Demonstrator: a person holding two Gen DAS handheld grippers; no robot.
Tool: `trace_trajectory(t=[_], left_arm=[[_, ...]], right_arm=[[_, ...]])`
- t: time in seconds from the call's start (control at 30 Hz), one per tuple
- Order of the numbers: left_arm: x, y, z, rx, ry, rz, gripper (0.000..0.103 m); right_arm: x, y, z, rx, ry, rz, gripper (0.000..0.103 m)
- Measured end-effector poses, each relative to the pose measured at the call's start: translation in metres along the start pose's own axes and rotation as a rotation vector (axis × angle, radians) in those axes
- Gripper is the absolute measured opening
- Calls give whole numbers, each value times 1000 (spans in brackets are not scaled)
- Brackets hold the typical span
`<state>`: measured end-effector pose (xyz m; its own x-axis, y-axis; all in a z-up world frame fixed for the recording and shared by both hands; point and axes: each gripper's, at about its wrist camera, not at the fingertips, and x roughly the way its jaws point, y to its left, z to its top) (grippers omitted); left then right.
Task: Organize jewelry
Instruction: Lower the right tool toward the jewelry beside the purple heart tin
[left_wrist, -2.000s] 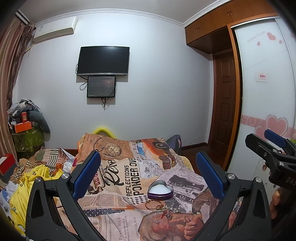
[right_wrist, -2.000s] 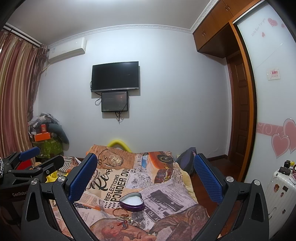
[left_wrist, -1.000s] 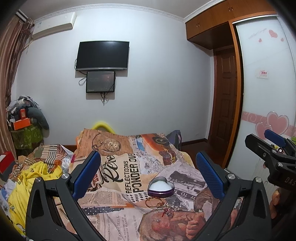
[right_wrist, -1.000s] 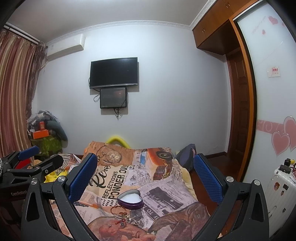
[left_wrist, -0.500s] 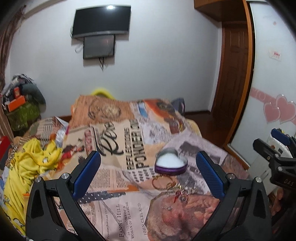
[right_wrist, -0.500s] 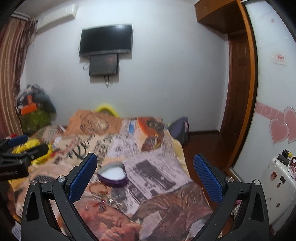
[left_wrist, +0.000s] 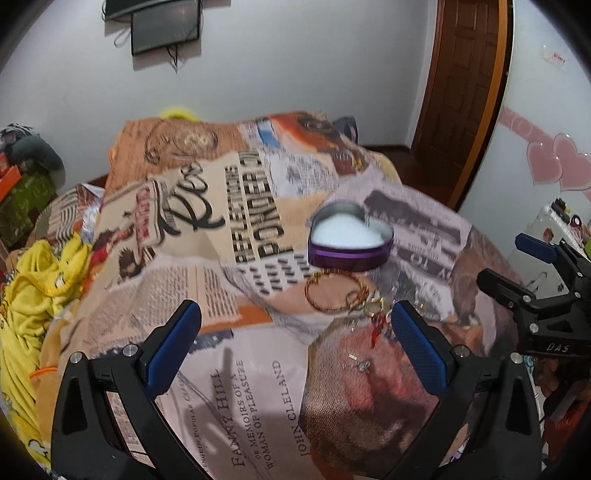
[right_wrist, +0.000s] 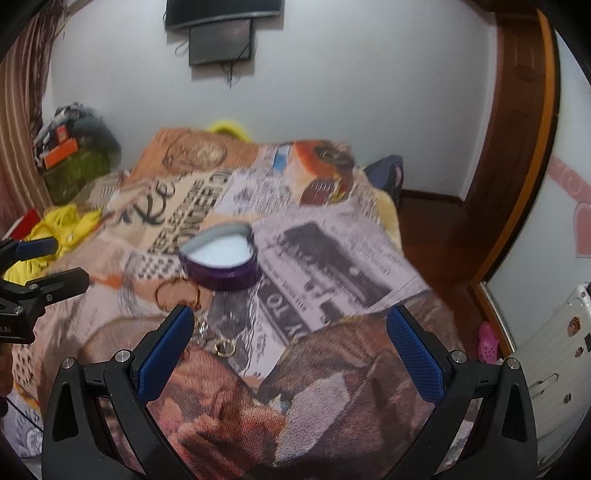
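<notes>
A purple heart-shaped box (left_wrist: 349, 240) with a white lining stands open on the printed bedspread (left_wrist: 229, 373); it also shows in the right wrist view (right_wrist: 221, 264). Just in front of it lie a gold bangle (left_wrist: 334, 291), a gold ring (right_wrist: 224, 348), a red charm (left_wrist: 376, 326) and a small silver piece (left_wrist: 360, 365). My left gripper (left_wrist: 295, 336) is open and empty, held above the bedspread short of the jewelry. My right gripper (right_wrist: 290, 336) is open and empty, above the bed to the right of the box.
A yellow garment (left_wrist: 33, 295) lies on the bed's left side. A wooden door (left_wrist: 458, 92) and a wardrobe panel with pink hearts (left_wrist: 554, 166) stand at the right. A white suitcase (right_wrist: 557, 358) stands by the bed's right edge. A TV (right_wrist: 221, 14) hangs on the far wall.
Both grippers have tilted down and moved closer to the bed. The box and jewelry now look larger and nearer. Both jaws stay open.
</notes>
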<state>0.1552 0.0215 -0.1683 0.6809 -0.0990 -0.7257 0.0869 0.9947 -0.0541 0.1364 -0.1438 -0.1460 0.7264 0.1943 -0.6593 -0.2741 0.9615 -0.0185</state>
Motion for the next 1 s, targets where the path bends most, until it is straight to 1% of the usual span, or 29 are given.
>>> trace_trajectory(t=[0.07,0.13,0.17,0.2,0.23,0.3,0.33,0.4,0.43,0.5,0.53,0.6,0.63,0.7,0.77,0.9,1.0], left_arm=[[8,0,-3,-3,30,-11,103],[16,0,-6,-3,60,-17,96],[18,0,-7,-2,71,-16,89],[22,-1,-9,0,91,-19,85],[26,-2,-11,3,109,-31,83],[29,-4,-14,5,127,-52,75],[30,-5,-16,9,133,-60,74],[31,-10,-18,20,141,-84,70],[31,-12,-18,22,144,-93,69],[33,-17,-20,33,154,-118,63],[34,-21,-22,42,161,-127,61],[36,-24,-24,55,177,-142,50],[39,-26,-26,59,190,-153,48],[41,-28,-28,60,206,-167,41],[43,-28,-31,60,220,-178,37],[45,-29,-34,57,231,-206,32],[46,-33,-36,72,236,-206,29]], right_arm=[[9,2,-4,-9,26,19,103],[18,5,-10,-18,56,46,103],[22,6,-11,-20,64,52,101],[27,8,-14,-23,85,61,96],[31,9,-16,-26,101,67,94],[39,10,-18,-25,127,89,83],[42,11,-19,-24,140,103,81],[45,12,-21,-26,152,119,73],[46,14,-22,-29,157,129,71],[47,17,-23,-35,165,147,62],[48,18,-24,-38,170,157,60],[51,21,-24,-45,181,174,51],[52,22,-25,-49,188,180,49],[56,24,-27,-55,199,190,42],[58,25,-28,-55,206,201,39],[60,26,-27,-56,206,218,36],[62,28,-28,-59,208,225,35]])
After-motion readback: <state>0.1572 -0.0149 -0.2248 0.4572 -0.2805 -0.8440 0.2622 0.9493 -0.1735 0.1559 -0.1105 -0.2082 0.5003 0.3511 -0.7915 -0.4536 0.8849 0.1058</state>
